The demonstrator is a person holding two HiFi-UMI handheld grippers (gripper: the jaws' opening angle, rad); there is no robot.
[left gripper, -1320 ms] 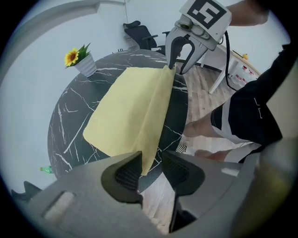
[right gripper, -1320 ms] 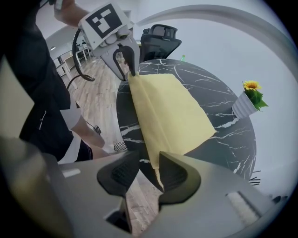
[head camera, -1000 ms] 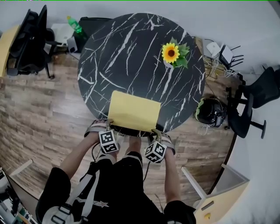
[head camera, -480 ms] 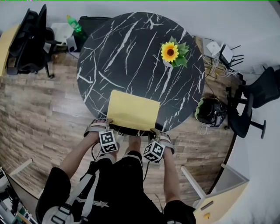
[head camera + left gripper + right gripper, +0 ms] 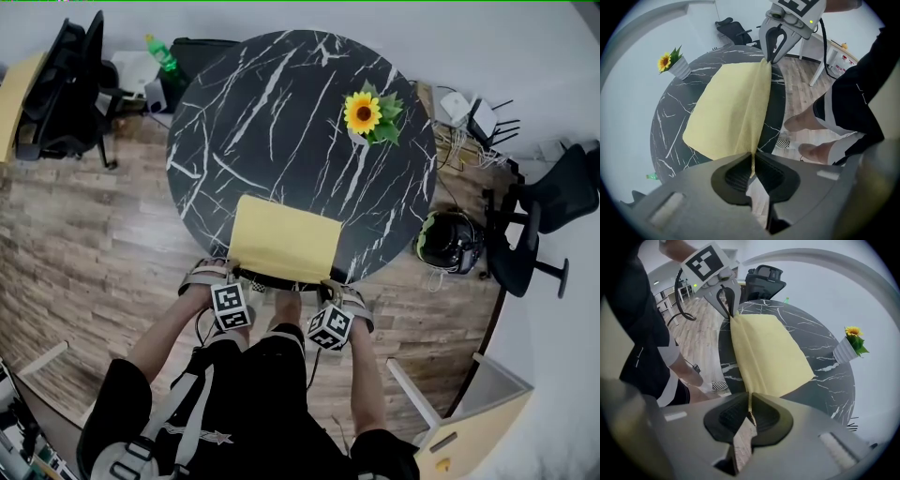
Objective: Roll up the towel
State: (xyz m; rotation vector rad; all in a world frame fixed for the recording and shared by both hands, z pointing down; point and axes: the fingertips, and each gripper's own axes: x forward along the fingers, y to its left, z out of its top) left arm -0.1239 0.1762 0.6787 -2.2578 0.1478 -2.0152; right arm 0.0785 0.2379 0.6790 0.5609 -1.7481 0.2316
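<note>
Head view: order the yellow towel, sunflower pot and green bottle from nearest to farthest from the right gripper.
1. Yellow towel, pinched in the right gripper at the near edge of the table.
2. Sunflower pot, far right of the table.
3. Green bottle, beyond the table, upper left.

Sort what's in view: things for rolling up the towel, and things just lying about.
In the job: yellow towel; left gripper and right gripper, jaws just closed on its near corners; black marble table.
Lying about: potted sunflower; green bottle; black office chair.
</note>
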